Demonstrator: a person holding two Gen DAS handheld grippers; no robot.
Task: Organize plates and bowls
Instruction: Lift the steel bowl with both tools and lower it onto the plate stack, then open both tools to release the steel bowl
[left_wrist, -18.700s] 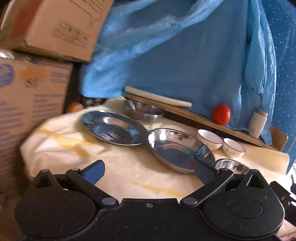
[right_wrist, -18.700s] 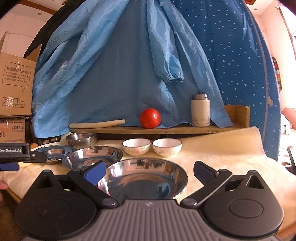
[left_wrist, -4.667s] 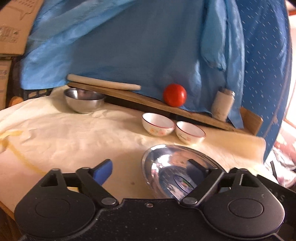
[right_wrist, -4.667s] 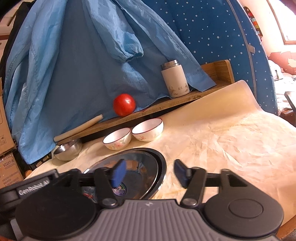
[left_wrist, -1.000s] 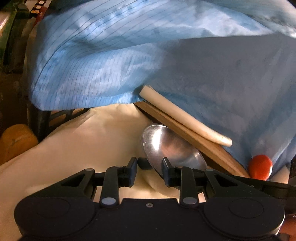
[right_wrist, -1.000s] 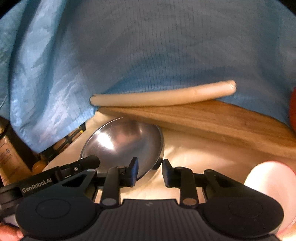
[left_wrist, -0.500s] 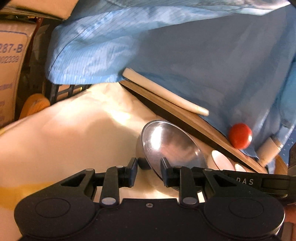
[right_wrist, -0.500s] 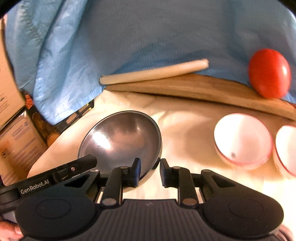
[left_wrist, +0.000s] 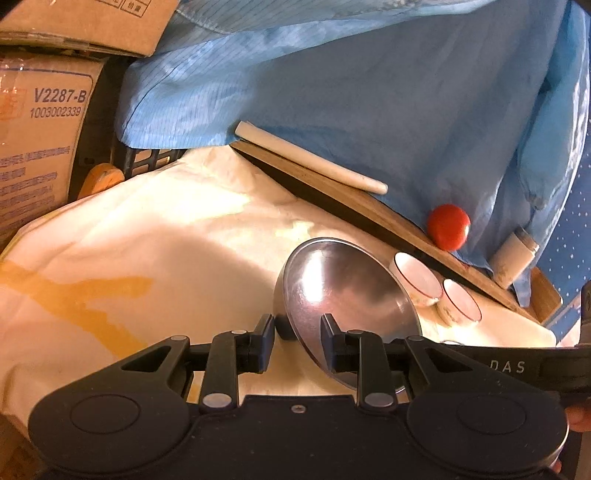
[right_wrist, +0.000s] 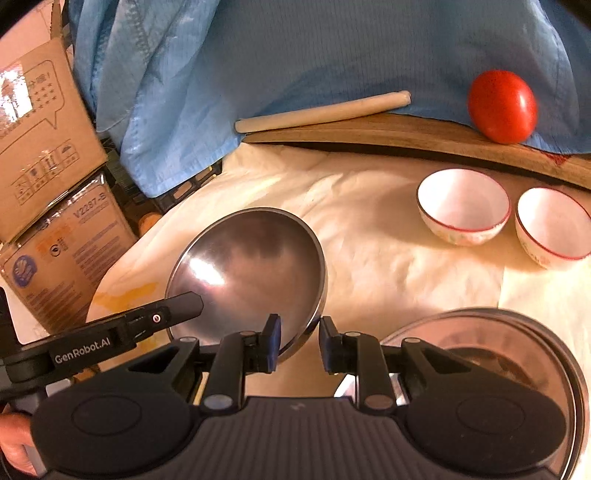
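Observation:
A steel bowl is held between both grippers above the cream cloth. My left gripper is shut on its left rim. My right gripper is shut on its right rim, and the bowl shows tilted in the right wrist view. A stack of steel plates lies on the cloth at the lower right of that view. Two white bowls with red rims sit side by side near the wooden board; they also show in the left wrist view.
A wooden board runs along the back with a red tomato, a white rolling pin and a white canister on it. Blue cloth hangs behind. Cardboard boxes stand at the left.
Both grippers have carried the steel bowl away from the board toward the near right. The stacked plates have come into the right wrist view.

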